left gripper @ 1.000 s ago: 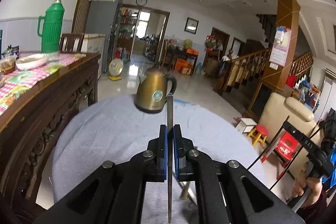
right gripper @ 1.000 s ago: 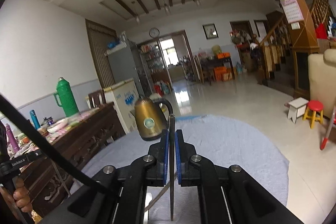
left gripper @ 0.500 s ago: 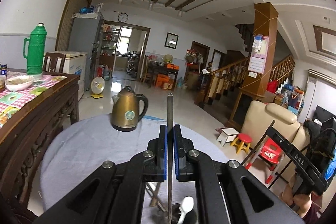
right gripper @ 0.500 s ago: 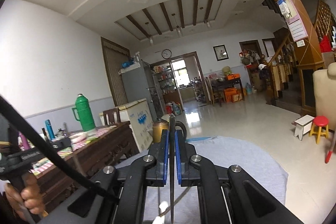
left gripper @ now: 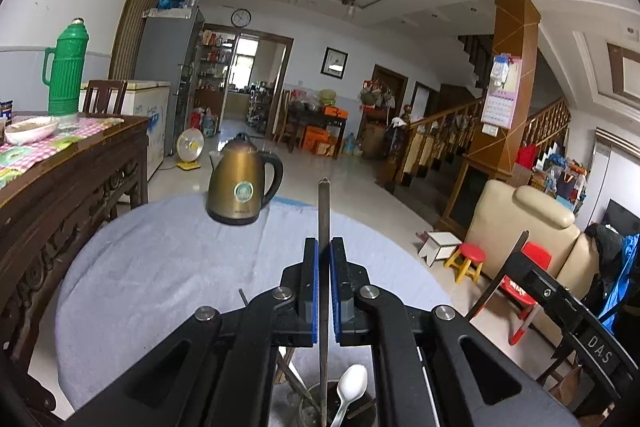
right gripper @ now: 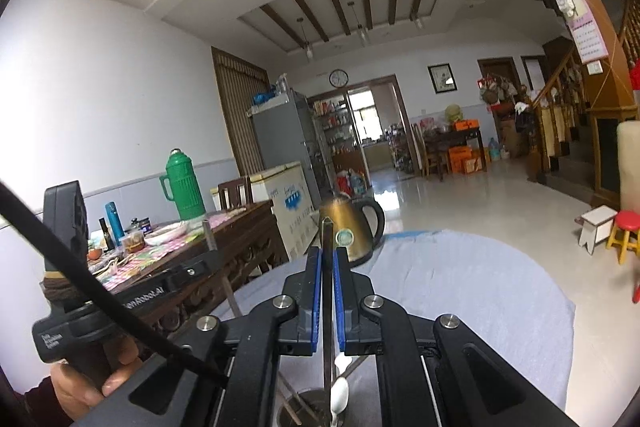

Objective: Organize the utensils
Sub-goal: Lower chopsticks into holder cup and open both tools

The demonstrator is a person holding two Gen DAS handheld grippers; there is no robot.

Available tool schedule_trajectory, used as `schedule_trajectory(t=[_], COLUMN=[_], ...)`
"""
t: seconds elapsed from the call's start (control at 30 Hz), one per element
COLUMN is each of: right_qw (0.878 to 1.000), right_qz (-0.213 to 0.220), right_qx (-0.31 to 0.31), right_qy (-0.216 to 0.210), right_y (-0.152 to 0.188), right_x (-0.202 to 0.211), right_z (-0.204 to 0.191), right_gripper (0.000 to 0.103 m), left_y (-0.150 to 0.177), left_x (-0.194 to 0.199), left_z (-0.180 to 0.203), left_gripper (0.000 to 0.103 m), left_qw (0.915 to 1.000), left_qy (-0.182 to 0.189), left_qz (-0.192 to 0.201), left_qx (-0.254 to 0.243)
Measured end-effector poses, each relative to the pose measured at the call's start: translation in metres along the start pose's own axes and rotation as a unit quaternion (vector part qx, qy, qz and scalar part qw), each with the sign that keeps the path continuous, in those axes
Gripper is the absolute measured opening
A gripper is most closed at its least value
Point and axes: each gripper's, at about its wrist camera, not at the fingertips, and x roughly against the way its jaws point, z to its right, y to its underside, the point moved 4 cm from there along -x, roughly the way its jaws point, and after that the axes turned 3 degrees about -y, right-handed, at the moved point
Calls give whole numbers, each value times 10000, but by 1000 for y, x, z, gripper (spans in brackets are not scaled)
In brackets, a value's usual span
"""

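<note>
Both the left gripper point(left gripper: 324, 291) and right gripper point(right gripper: 327, 297) are clamped on upright metal chopsticks point(left gripper: 323, 223) above the cup point(left gripper: 316, 405) holding a white spoon point(left gripper: 351, 389); next, presumably, lowering them in.

one kettle point(left gripper: 240, 187), one white spoon point(left gripper: 350, 389), two held chopsticks point(left gripper: 323, 267), one utensil cup point(left gripper: 316, 407).
</note>
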Motion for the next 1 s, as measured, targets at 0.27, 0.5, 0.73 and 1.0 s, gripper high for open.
schedule_trajectory(t=[0.27, 0.5, 0.73, 1.0], right_qw=[9995, 9979, 9953, 9917], right_qz=[-284, -604, -873, -1147], right_qx=[-95, -218, -387, -543], right_qy=[90, 126, 155, 207], right_y=[15, 32, 43, 53], right_x=[-3, -5, -13, -25], right_z=[8, 14, 16, 19], right_gripper=[7, 7, 7, 7], left_y=[17, 33, 43, 51], left_x=[0, 2, -2, 0], left_z=[3, 9, 6, 2], left_gripper=[5, 5, 6, 8], left_qw=[9999, 9987, 9946, 9885], left_qy=[-43, -280, -666, -1051], left_qz=[-130, -335, -728, -979], left_qx=[-91, -267, -331, -473])
